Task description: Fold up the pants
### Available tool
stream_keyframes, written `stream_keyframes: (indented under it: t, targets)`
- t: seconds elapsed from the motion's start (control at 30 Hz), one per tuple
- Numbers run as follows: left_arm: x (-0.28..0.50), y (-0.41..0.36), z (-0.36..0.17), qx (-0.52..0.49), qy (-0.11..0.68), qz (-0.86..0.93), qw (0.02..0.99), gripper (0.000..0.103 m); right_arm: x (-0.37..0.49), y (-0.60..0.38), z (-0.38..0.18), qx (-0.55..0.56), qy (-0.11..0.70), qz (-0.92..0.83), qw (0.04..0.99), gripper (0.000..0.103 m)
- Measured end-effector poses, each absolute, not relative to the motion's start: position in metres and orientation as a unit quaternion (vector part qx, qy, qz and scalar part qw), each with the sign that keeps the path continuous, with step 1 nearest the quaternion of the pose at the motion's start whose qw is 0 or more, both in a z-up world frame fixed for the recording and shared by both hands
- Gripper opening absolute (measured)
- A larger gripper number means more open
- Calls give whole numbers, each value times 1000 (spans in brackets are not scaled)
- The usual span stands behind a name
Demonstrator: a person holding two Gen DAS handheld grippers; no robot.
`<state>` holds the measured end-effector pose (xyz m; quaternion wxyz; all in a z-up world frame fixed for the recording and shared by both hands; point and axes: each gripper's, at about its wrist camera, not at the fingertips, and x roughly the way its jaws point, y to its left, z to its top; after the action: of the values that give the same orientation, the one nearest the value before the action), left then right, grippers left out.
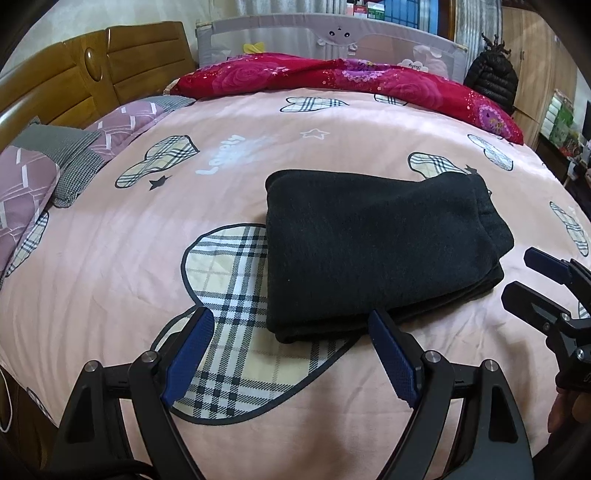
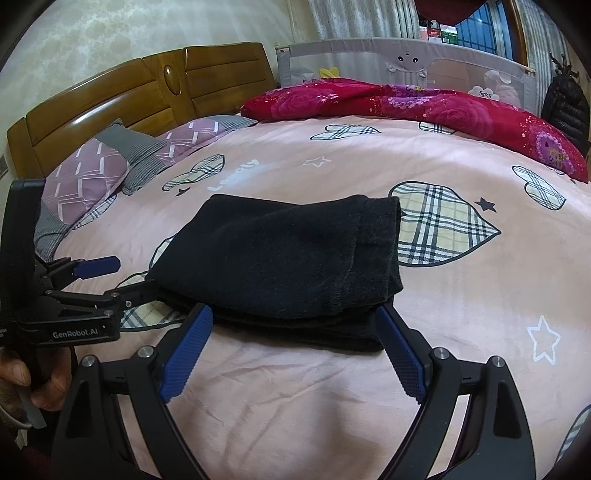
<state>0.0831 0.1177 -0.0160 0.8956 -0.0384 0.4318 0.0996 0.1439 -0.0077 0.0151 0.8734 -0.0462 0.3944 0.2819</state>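
Note:
The black pants (image 1: 373, 247) lie folded into a thick rectangular stack on the pink bed cover (image 1: 110, 258); they also show in the right wrist view (image 2: 280, 266). My left gripper (image 1: 291, 354) is open and empty, just in front of the stack's near edge. My right gripper (image 2: 295, 350) is open and empty at the stack's near edge, one finger on each side of its corner. The right gripper shows at the right of the left wrist view (image 1: 532, 280), the left gripper at the left of the right wrist view (image 2: 122, 277), beside the stack.
A wooden headboard (image 1: 74, 81) and purple-grey pillows (image 1: 33, 184) are at the left. A red floral quilt (image 1: 332, 77) lies along the far side before a grey bed rail (image 1: 332, 33). A black jacket (image 1: 491, 81) hangs at the far right.

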Motion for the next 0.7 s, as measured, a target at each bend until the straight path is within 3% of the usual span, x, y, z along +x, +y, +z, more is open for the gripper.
stream_keyframes:
  t: [0.7]
  targets:
    - [85,123,-20,-44,435,104,893,86,147,-2,10,-46,399,284,871,91]
